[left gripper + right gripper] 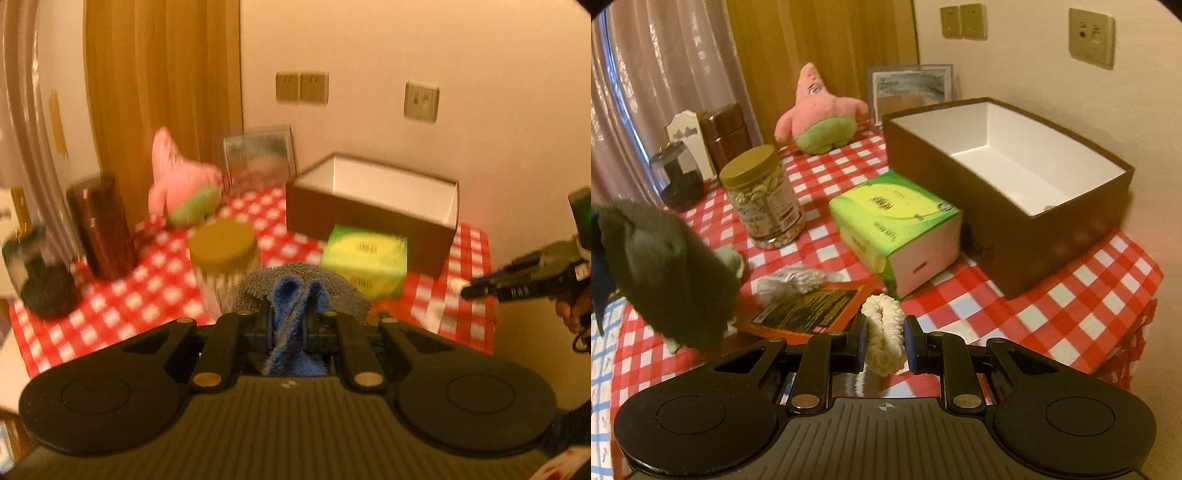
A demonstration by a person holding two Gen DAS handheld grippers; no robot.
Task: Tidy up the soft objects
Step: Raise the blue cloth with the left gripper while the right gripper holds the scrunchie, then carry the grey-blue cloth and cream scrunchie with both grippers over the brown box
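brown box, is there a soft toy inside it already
No, the brown box shows only its bare white inside in the right wrist view, and the pink plush toy sits on the checked tablecloth behind it.

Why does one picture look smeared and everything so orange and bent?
Left wrist view: motion blur smears the plush star, jar and tissue pack; only the blue cloth pinched in the tongs stays fairly sharp. Right wrist view: crisper, except the dark cloth blurring at left. Both: warm indoor light tints everything, and the fisheye lens bows the brown box and walls.
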